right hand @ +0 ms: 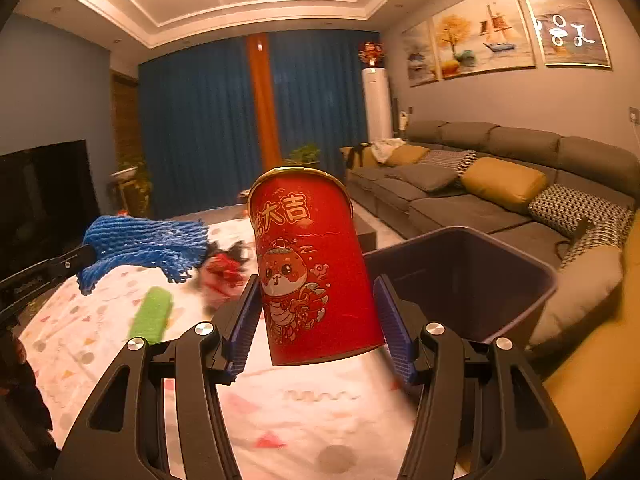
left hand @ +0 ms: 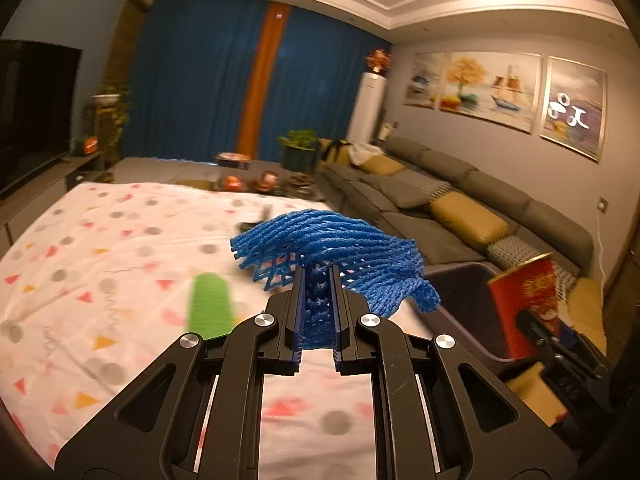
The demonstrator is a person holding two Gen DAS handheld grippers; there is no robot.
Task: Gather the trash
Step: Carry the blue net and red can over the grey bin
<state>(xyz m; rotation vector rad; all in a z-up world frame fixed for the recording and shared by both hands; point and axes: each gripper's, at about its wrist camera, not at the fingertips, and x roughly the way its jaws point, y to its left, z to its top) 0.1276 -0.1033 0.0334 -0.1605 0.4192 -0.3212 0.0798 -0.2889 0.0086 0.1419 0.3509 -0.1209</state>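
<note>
Left wrist view: the left hand-held gripper [left hand: 318, 312] is pinched nearly closed on a blue foam net [left hand: 332, 252], lifted above the patterned desk [left hand: 100, 240], probably so it can swing toward the dark bin [left hand: 464, 312] to its right. Right wrist view: the right hand-held gripper [right hand: 316, 320] holds a red cup [right hand: 312, 268] between wide-set fingers, tilted beside the bin [right hand: 480, 280], likely ready to drop. A green piece [right hand: 152, 314] lies uncollected on the desk [right hand: 300, 412].
</note>
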